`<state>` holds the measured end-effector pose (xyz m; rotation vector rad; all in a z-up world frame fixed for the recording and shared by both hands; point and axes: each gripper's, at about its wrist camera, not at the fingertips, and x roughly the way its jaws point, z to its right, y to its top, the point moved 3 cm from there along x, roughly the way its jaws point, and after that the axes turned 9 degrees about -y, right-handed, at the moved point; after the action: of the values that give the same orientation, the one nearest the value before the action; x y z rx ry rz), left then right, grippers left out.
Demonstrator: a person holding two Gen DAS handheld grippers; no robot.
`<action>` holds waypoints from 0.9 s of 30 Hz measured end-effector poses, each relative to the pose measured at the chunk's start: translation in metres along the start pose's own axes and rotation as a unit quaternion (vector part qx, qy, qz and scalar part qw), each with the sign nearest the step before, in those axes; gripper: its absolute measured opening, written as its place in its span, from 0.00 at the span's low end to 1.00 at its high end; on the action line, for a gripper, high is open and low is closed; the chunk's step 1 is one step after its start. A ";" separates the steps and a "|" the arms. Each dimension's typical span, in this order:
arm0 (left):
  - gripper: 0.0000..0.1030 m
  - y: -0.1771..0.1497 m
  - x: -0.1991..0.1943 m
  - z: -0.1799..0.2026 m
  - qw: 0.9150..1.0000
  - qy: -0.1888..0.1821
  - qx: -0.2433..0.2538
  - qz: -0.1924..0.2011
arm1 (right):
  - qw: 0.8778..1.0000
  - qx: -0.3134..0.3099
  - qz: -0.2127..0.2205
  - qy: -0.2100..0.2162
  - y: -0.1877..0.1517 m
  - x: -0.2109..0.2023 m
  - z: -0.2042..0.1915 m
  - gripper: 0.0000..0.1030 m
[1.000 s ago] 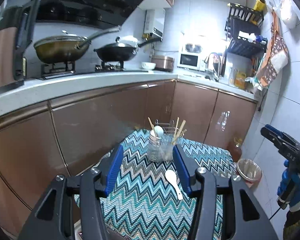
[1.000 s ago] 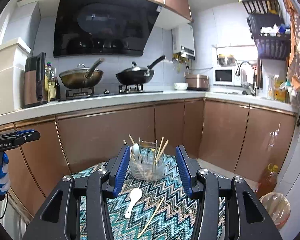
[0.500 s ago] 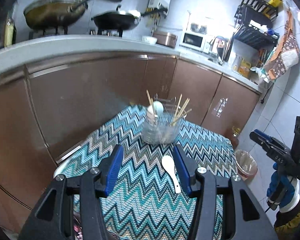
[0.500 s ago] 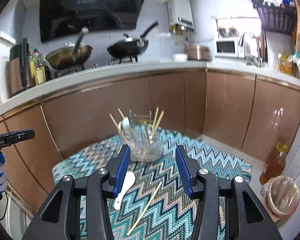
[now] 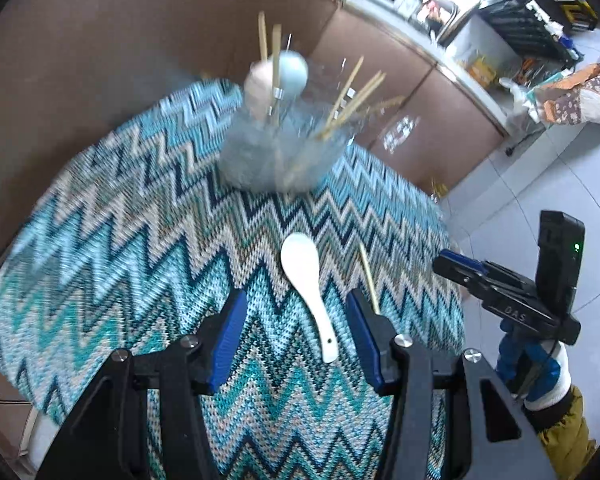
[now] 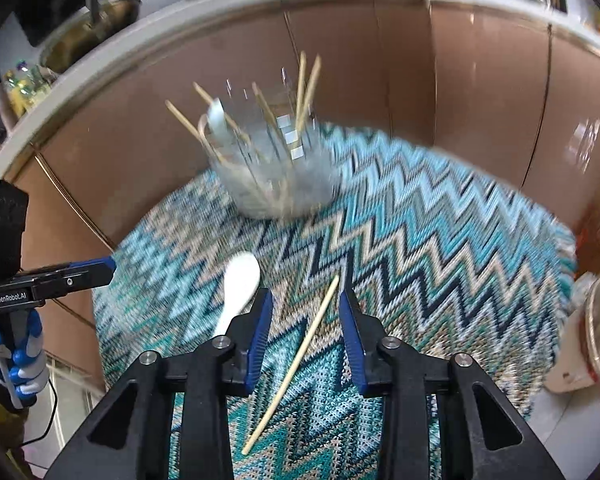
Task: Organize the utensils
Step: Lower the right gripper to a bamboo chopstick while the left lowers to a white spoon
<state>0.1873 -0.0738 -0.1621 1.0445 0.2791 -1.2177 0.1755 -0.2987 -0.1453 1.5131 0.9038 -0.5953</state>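
The left gripper (image 5: 296, 322) tilts down over the zigzag cloth (image 5: 120, 264), jaws wide and empty, the white spoon (image 5: 306, 280) lying between them at lower centre. The right gripper (image 6: 305, 320) is likewise wide, straddling a loose chopstick (image 6: 300, 356). The blurred clear utensil holder (image 6: 268, 168) stands upper centre.
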 end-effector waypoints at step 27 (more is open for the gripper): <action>0.48 0.020 0.063 -0.051 0.993 -0.072 -0.041 -0.082 | 0.988 0.004 -0.155 0.014 0.002 0.112 -0.016 0.29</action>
<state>0.2456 -0.0744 -0.2225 0.8715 0.3038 -1.4109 0.2385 -0.2604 -0.2315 1.3997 1.1699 -0.8032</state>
